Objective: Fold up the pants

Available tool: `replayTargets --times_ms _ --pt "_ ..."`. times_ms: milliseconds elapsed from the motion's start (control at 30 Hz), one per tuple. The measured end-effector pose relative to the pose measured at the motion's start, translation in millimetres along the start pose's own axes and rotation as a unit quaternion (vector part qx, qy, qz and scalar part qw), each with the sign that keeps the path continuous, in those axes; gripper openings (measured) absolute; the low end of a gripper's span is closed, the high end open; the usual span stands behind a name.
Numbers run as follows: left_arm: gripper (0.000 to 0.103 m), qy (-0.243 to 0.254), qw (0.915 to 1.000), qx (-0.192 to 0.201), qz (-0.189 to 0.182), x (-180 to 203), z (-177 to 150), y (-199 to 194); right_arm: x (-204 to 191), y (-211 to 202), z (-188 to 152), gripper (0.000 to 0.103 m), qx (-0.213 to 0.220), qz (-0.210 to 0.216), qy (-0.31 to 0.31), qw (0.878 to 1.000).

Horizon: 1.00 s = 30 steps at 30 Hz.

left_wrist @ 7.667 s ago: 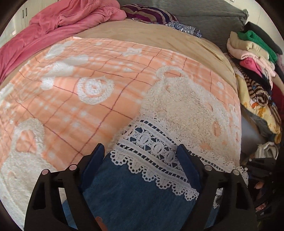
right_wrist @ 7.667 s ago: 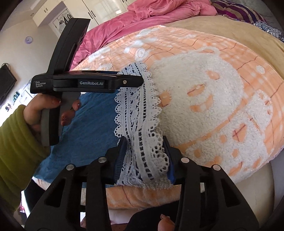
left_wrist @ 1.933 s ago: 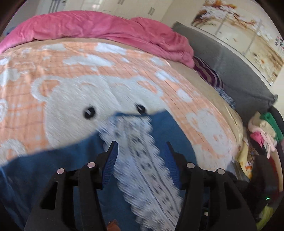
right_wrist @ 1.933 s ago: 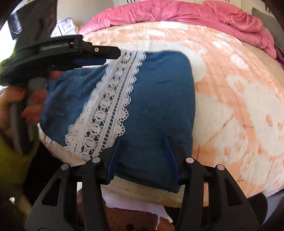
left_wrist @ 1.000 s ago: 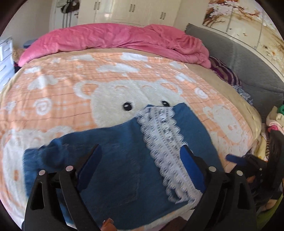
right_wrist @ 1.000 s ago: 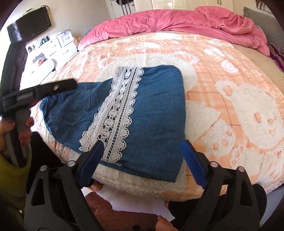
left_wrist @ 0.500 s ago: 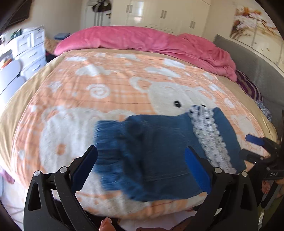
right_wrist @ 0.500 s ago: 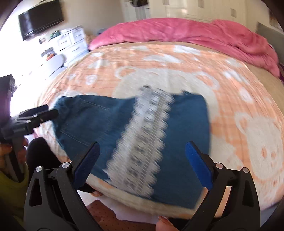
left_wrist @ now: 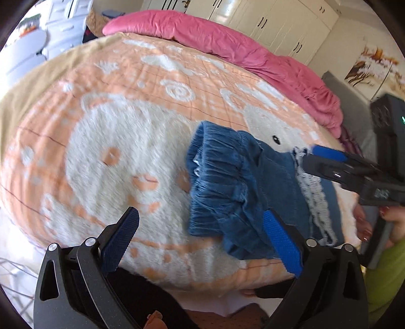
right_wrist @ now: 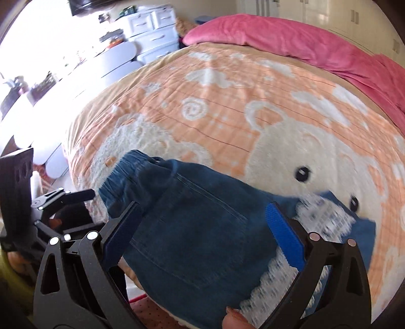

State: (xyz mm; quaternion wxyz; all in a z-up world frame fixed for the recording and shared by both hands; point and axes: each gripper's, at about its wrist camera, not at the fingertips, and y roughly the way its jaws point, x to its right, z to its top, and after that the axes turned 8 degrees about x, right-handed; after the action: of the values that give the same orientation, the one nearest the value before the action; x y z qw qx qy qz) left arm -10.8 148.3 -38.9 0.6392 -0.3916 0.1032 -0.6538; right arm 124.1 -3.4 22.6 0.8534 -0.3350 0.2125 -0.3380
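Blue denim pants (left_wrist: 235, 182) with a white lace hem (left_wrist: 314, 200) lie folded on the orange bear blanket (left_wrist: 121, 141), near the bed's front edge. Their gathered waistband points left. My left gripper (left_wrist: 200, 227) is open just in front of the waistband end, with its right finger (left_wrist: 281, 243) over the denim's near edge and nothing gripped. My right gripper (right_wrist: 202, 225) is open above the pants (right_wrist: 202, 197), holding nothing; the lace (right_wrist: 326, 215) lies to its right. From the left wrist the right gripper (left_wrist: 326, 157) shows at the lace end. The left gripper (right_wrist: 76, 196) shows beside the waistband.
A pink duvet (left_wrist: 227, 43) is bunched along the far side of the bed. White drawers (right_wrist: 149, 27) and a round white table (right_wrist: 106, 60) stand to the left, wardrobes (left_wrist: 278, 17) behind. A hand in a green sleeve (left_wrist: 384, 273) holds the right gripper.
Both grippers have swung left along the pants toward the waistband end. The pants have stayed flat on the blanket, and both jaws stand slightly wider.
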Motion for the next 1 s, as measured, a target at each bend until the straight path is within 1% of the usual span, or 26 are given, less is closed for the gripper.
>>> replayTargets --times_ms 67,100,133,167,200,300,433,467,500,533,567,600,667,700,733,767,833,933,1000 --pt "0.096 -0.005 0.9998 -0.002 -0.016 1.7 -3.2 3.6 -10.0 12.0 10.9 0.093 -0.006 0.017 -0.016 1.0" --pt "0.091 -0.008 0.9997 -0.001 -0.024 2.7 -4.5 5.0 -13.9 18.0 15.4 0.093 -0.012 0.026 -0.022 0.999" --pt "0.069 -0.011 0.9993 -0.003 -0.034 4.0 -6.1 7.3 -18.7 25.9 21.1 0.093 -0.02 0.037 -0.028 0.999" --pt "0.061 -0.013 0.9991 -0.007 -0.039 5.4 -7.4 10.1 -23.6 32.9 25.4 0.093 -0.03 0.05 -0.033 0.998" --pt "0.057 -0.015 0.9989 -0.01 -0.044 5.9 -8.8 12.1 -27.2 36.7 27.7 0.093 -0.034 0.057 -0.036 0.997" --pt "0.056 -0.02 0.9985 -0.016 -0.049 5.9 -13.0 18.8 -40.0 55.8 36.0 0.093 -0.057 0.086 -0.053 0.993" --pt "0.056 -0.023 0.9982 -0.016 -0.053 4.8 -13.6 21.5 -53.2 83.7 39.0 0.093 -0.095 0.117 -0.061 0.987" --pt "0.056 -0.022 0.9983 -0.016 -0.052 5.3 -14.0 22.4 -55.0 89.7 37.3 0.092 -0.104 0.125 -0.063 0.985" --pt "0.056 -0.021 0.9984 -0.016 -0.05 6.1 -15.0 23.5 -57.7 97.0 33.8 0.089 -0.114 0.129 -0.065 0.983" --pt "0.055 -0.021 0.9984 -0.017 -0.05 5.2 -15.1 23.7 -58.9 105.6 28.1 0.071 -0.123 0.127 -0.068 0.982" --pt "0.055 -0.022 0.9983 -0.017 -0.05 4.7 -15.3 23.9 -59.3 113.9 21.2 0.062 -0.131 0.121 -0.069 0.982" --pt "0.055 -0.025 0.9982 -0.018 -0.052 3.8 -14.0 27.2 -58.9 116.6 17.4 0.06 -0.128 0.119 -0.067 0.982" --pt "0.058 -0.037 0.9975 -0.02 -0.056 0.2 -14.8 29.5 -58.2 110.4 13.6 0.041 -0.104 0.13 -0.061 0.984" --pt "0.06 -0.041 0.9971 -0.02 -0.06 -1.1 -14.4 29.8 -56.2 105.7 14.1 0.036 -0.097 0.132 -0.057 0.985" --pt "0.066 -0.047 0.9965 -0.018 -0.067 -2.2 -13.9 29.0 -50.9 97.7 15.1 0.031 -0.09 0.137 -0.045 0.985" --pt "0.069 -0.05 0.996 -0.017 -0.072 -1.8 -13.7 28.3 -43.6 89.2 16.3 0.028 -0.082 0.148 -0.03 0.985" --pt "0.085 -0.05 0.9954 -0.015 -0.08 1.8 -13.1 26.4 -28.9 71.2 19.0 0.027 -0.062 0.173 -0.007 0.983" --pt "0.095 -0.041 0.9961 -0.017 -0.077 11.5 -12.7 26.1 -8.3 45.4 20.5 0.027 -0.034 0.201 0.02 0.979" --pt "0.095 -0.046 0.9951 -0.018 -0.085 14.9 -11.5 25.5 6.0 27.6 19.3 0.027 -0.016 0.21 0.03 0.977"
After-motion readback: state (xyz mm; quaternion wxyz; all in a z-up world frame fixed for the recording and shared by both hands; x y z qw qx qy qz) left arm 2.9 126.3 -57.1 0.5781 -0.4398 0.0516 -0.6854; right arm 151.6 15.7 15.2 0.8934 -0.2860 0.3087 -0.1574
